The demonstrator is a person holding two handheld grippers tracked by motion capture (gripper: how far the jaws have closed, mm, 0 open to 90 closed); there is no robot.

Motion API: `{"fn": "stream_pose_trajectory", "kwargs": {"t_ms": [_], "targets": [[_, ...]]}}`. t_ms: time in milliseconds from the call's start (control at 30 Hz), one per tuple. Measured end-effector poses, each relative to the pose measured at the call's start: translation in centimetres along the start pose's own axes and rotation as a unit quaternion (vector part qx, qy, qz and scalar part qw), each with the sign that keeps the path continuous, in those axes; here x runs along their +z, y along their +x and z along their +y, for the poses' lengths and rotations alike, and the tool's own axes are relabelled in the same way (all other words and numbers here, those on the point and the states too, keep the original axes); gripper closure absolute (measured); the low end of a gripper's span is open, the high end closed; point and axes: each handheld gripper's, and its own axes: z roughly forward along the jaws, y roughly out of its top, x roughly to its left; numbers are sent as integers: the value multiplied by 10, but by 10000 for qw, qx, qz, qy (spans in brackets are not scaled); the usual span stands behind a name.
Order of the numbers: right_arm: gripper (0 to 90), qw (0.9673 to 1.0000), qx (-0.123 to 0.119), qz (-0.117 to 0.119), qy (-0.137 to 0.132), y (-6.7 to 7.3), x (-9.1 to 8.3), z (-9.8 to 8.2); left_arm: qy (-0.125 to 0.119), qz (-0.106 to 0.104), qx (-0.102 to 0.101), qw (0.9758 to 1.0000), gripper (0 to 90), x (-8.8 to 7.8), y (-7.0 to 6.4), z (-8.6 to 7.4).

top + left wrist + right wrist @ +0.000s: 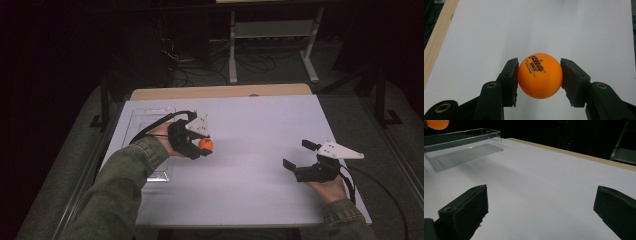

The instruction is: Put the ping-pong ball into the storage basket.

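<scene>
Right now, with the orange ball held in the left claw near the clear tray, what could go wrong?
1. The left claw holds the ball only by two small contact spots on its round sides, so it may slip out and roll across the table.
2. The tray is clear and light-looking; the claw could bump its wall and push it.
3. The right claw stands open and apart, too far to catch a dropped ball.
</scene>
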Motion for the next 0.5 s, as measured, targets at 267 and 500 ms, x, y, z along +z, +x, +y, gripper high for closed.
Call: {"fn": "stream_pose_trajectory", "kwargs": {"t_ms": [267, 500], "targets": [[0, 10000, 2, -5, 24, 0, 1, 0, 121, 153, -127, 9997, 500, -9, 6, -10], [0, 10000, 2, -9, 24, 0, 1, 0, 159, 208, -189, 9995, 500, -16, 9, -14]]}}
